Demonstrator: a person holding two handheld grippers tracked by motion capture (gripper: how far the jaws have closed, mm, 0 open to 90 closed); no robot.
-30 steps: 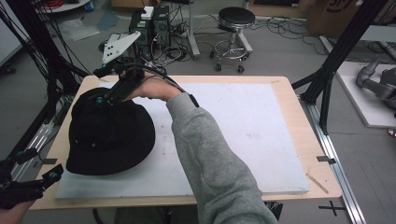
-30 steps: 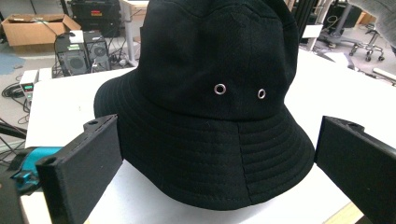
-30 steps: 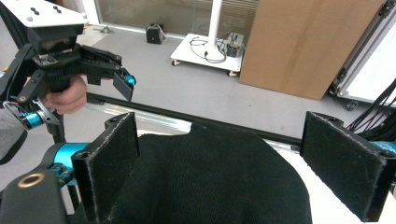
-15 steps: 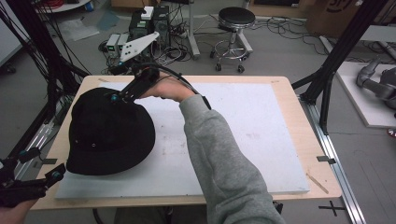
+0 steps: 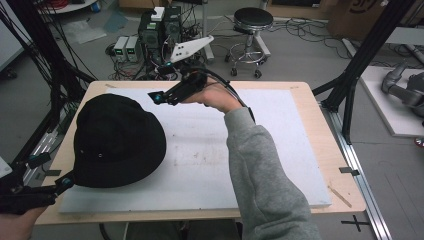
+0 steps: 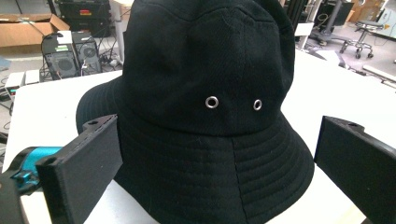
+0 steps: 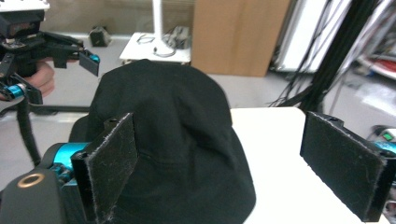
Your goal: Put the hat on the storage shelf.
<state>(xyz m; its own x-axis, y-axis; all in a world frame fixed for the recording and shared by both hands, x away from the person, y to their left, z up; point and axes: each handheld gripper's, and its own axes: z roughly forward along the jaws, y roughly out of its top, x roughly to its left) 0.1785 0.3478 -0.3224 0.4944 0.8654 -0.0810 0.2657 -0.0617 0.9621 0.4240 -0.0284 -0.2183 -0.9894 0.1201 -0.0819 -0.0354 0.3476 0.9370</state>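
Note:
A black bucket hat (image 5: 117,142) sits crown up on the left part of the white mat (image 5: 260,165). My right gripper (image 5: 154,97) hovers just past the hat's far right rim, held by a hand in a grey sleeve. In the right gripper view it (image 7: 229,163) stands open, and the hat (image 7: 173,140) lies beyond its jaws. My left gripper (image 5: 67,181) is at the table's near left corner, next to the hat's brim. In the left gripper view it (image 6: 217,172) is open, with the hat (image 6: 210,93) and its two metal eyelets straight ahead.
The mat lies on a wooden table (image 5: 325,130). Black frame posts (image 5: 360,65) stand at both sides. Behind the far edge are computer boxes (image 5: 155,30) with cables and a stool (image 5: 252,22) on the floor. The left gripper (image 7: 51,46) shows far off in the right gripper view.
My right gripper has moved to the right, off the hat's far edge, and now hangs beside the rim. The hat and my left gripper have stayed put.

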